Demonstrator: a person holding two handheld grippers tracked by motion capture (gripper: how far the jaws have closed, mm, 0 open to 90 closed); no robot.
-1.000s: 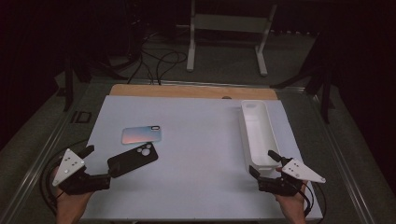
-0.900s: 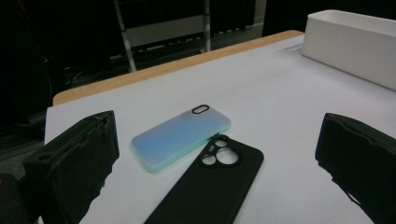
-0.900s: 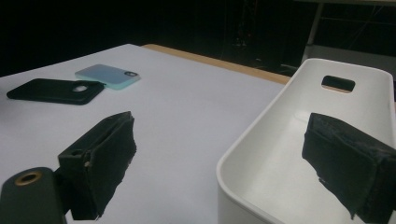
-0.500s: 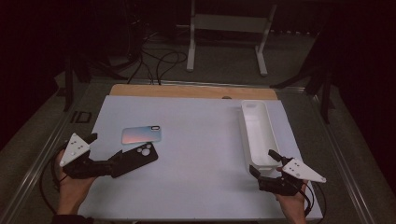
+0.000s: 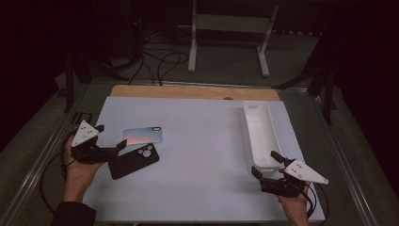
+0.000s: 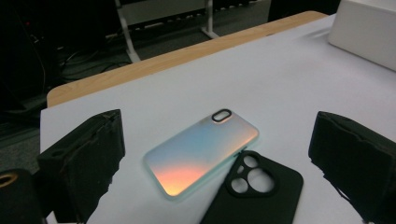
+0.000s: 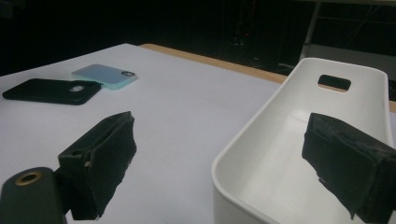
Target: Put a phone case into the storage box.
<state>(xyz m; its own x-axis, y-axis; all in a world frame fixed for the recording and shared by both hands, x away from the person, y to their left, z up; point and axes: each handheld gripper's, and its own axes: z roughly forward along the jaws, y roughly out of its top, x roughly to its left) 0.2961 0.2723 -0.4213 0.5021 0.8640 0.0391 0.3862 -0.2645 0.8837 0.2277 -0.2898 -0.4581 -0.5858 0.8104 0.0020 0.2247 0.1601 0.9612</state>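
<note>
An iridescent phone case [image 5: 142,135] lies flat on the white table, camera hole to the right. A black phone case [image 5: 134,161] lies just in front of it, its corner touching or nearly touching. My left gripper [image 5: 112,135] is open at the left of both cases, jaws pointing at them. In the left gripper view the iridescent case [image 6: 201,156] and the black case [image 6: 257,189] lie ahead between the spread jaws of my left gripper [image 6: 217,154]. My right gripper [image 5: 264,162] is open and holds nothing, at the near end of the white bin [image 5: 260,134].
The bin [image 7: 299,140] is long, empty, with a handle slot at its far end. A wooden strip [image 5: 193,92] runs along the table's back edge. Beyond it are cables and a white stand [image 5: 226,28] on the dark floor. The table [image 5: 202,141] is bare in the middle.
My left gripper has moved away from the front edge, toward the back and slightly right, up beside the cases. The cases and the right gripper have stayed put.
</note>
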